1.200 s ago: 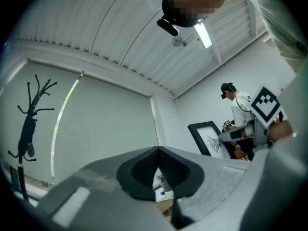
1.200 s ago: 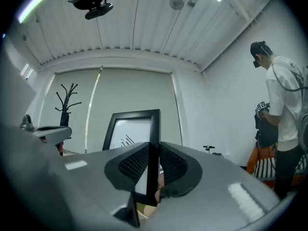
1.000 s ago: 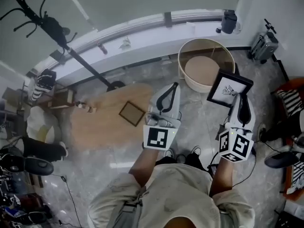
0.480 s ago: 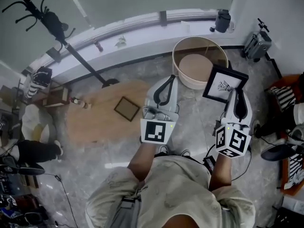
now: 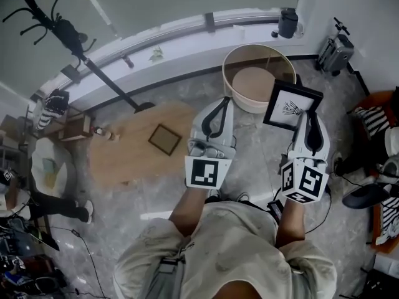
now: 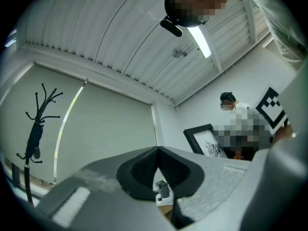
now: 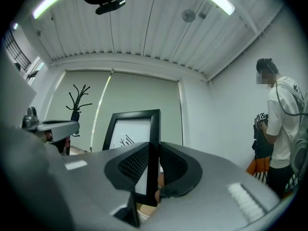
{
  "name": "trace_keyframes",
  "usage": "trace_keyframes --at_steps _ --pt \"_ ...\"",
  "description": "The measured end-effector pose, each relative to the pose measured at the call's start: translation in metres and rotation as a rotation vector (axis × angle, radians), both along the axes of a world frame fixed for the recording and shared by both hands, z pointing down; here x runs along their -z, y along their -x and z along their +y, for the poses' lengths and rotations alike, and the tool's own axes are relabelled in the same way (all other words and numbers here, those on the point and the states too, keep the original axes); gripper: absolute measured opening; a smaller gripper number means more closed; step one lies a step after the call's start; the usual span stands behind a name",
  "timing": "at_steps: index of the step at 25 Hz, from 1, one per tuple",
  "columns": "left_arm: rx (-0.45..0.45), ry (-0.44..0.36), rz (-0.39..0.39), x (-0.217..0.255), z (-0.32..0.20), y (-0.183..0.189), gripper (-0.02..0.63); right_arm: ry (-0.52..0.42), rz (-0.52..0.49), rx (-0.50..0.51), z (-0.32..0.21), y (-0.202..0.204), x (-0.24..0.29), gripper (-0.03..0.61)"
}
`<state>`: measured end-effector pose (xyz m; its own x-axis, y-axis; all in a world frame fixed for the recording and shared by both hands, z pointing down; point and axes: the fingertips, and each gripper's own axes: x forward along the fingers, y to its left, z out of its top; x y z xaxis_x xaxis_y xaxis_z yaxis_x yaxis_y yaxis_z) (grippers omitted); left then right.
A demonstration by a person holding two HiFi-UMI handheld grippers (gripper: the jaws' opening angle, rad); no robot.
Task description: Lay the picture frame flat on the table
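Head view: you stand on a grey marbled floor [image 5: 262, 161] with both grippers held out in front of you. Your right gripper [image 5: 310, 124] carries the picture frame [image 5: 292, 104], a black frame with a white mat and a small dark drawing. The frame is in the air with its face tilted up toward you, and its top edge overlaps the near rim of a round beige tub [image 5: 259, 73]. It is well apart from the low oval wooden table [image 5: 134, 161], which stands to your left. A small brown square frame [image 5: 164, 139] lies flat on that table, and a few small items [image 5: 100, 131] sit at its far left end. Your left gripper [image 5: 219, 108] is between the table and the held frame and touches neither. A black coat stand [image 5: 75, 39] leans across the upper left, in front of the pale window sill.

Right gripper view: the jaws are clamped on the right-hand vertical bar of the picture frame. One ribbed pad [image 7: 134, 165] presses on each side of the bar, and the frame rises upright above them. A person [image 7: 284, 124] in a white top stands at the far right by the wall.

Left gripper view: the jaws are together, with the ribbed pads [image 6: 144, 165] meeting at their tips and nothing held between them. The held frame shows at the right, in front of the white wall.
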<state>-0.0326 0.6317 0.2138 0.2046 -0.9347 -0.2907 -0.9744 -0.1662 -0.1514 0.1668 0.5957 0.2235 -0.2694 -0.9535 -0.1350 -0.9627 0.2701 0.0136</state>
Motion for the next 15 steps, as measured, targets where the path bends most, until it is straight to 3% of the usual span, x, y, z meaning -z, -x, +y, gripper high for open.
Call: trace_keyframes --at_steps 15 --pt "0.004 0.033 -0.01 -0.007 0.002 -0.064 0.003 0.029 -0.034 -0.007 0.004 -0.065 -0.019 0.072"
